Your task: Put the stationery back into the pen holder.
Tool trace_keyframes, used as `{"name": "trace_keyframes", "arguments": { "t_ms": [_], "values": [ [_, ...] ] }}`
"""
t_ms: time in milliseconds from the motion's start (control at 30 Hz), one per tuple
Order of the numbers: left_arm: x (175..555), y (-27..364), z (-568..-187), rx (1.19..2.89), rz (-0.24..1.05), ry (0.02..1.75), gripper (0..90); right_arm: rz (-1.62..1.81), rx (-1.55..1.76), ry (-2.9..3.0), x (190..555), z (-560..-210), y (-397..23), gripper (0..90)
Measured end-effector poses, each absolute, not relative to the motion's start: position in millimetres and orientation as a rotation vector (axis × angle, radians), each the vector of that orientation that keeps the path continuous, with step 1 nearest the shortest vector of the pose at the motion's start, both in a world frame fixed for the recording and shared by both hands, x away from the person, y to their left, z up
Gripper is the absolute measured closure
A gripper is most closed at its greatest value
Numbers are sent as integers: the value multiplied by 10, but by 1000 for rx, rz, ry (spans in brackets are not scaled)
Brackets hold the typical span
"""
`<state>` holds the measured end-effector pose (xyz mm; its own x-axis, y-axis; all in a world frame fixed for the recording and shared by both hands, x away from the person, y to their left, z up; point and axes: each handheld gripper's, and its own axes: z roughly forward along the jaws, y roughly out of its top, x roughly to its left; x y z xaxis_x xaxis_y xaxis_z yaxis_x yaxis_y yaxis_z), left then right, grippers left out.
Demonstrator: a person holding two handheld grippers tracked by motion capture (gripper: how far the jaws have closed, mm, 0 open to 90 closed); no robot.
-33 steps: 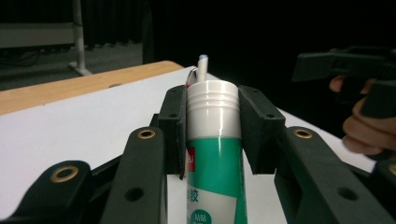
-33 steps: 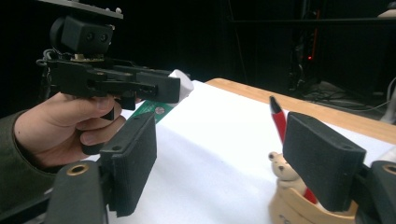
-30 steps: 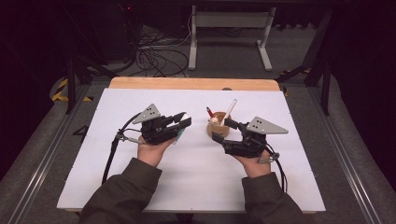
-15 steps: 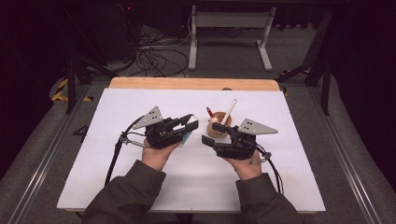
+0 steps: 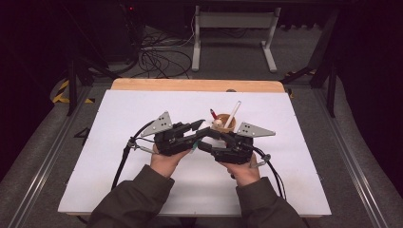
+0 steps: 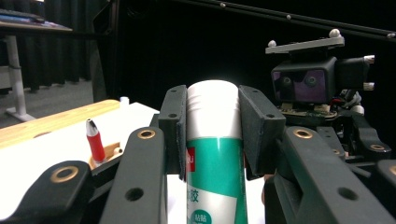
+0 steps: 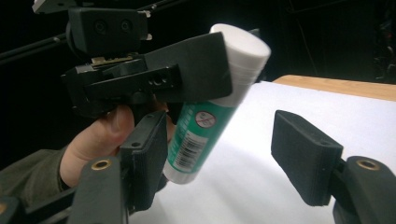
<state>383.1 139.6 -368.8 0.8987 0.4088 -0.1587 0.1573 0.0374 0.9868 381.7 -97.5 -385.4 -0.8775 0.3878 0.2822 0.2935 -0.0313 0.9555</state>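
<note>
Glue stick: clamped in left gripper, just beside wooden cup. Right gripper: had moved in since earlier frames, jaws just been closing, nothing gripped yet; handover or cap pull likely next

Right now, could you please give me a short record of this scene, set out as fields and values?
Surface: white board on a wooden table
Left gripper: shut on the glue stick, pads at its white cap end
Glue stick: green and white
Right gripper: open, jaws have just been closing, glue stick's lower end between them, far pad clear of it
Behind the grippers: small wooden cup holding a red pen and a white stick
</note>
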Motion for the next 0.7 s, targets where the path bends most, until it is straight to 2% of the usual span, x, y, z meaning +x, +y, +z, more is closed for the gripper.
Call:
{"name": "trace_keyframes", "arguments": {
  "t_ms": [267,533,700],
  "values": [
    [3789,1328,-3685,1539,203,441,651,2117,751,2156,3810,-3889,-898,428],
    [3778,1313,-3681,1541,210,437,651,2149,762,2163,3808,-3897,-866,591],
    [3772,1340,-3665,1540,226,427,650,2156,773,2162,3809,-3901,-870,635]
  ]
}}
